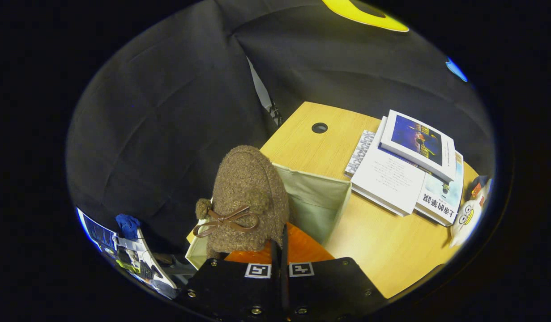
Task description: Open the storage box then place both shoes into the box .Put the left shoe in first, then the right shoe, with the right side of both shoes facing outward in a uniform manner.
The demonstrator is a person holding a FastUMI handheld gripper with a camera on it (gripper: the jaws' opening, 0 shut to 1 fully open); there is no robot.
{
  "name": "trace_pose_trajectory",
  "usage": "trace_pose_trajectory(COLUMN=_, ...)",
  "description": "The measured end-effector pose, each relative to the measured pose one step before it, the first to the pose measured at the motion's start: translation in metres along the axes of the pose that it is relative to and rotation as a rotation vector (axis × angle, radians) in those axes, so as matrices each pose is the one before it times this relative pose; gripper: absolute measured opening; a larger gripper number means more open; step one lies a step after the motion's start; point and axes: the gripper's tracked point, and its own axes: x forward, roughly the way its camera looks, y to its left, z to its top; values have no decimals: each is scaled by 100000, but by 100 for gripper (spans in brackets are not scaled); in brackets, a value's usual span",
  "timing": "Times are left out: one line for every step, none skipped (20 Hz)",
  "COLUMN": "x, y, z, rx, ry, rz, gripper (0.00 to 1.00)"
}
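Note:
A brown fuzzy shoe [248, 201] with a thin bow and pom-poms hangs just ahead of my fingers, toe pointing away from me. My gripper [279, 252] is shut on its rear edge, the two fingers almost touching. An orange surface [304, 250] shows right beside the fingers; I cannot tell whether it is the shoe's lining or sole. The open storage box [315, 197], pale fabric inside, stands on the wooden table [382, 246] directly behind and below the shoe. The shoe hides the box's left part.
A stack of books [405, 170] lies on the table to the right of the box, with a small plush toy [467, 214] beyond it. A cable hole [319, 128] sits near the table's far corner. Printed sheets and a blue object [127, 250] lie lower left.

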Motion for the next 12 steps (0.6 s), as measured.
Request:
trace_pose_trajectory(x=146, y=490, z=-200, rx=87, ry=442, rz=293, gripper=1)
trace_pose_trajectory(x=85, y=414, z=-57, rx=397, ry=199, rz=262, gripper=1)
trace_pose_trajectory(x=238, y=194, z=-9, rx=32, ry=37, rz=204, gripper=1)
trace_pose_trajectory(x=139, y=207, z=-31, rx=-884, ry=-71, rz=331, gripper=1)
trace_pose_trajectory(x=9, y=228, z=-88, rx=-1229, ry=-38, rz=699, gripper=2)
trace_pose_trajectory(x=-33, y=397, z=-49, rx=-775, ry=-7, rz=1498, gripper=3)
trace_pose_trajectory(x=-235, y=499, z=-27, rx=-303, ry=-185, rz=1732, gripper=6)
trace_pose_trajectory(x=-379, y=418, z=43, rx=-296, ry=-277, rz=1832, gripper=12)
trace_pose_trajectory(x=-177, y=32, z=25, rx=-39, ry=-651, rz=908, gripper=29)
trace_pose_trajectory(x=-87, y=456, z=215, rx=735, ry=-1549, rz=2614, gripper=29)
trace_pose_trajectory(x=-584, y=151, z=254, rx=1088, ry=-1812, rz=1642, gripper=46)
trace_pose_trajectory(x=-2102, y=295, z=1356, rx=-448, ry=-2094, rz=-348, gripper=64)
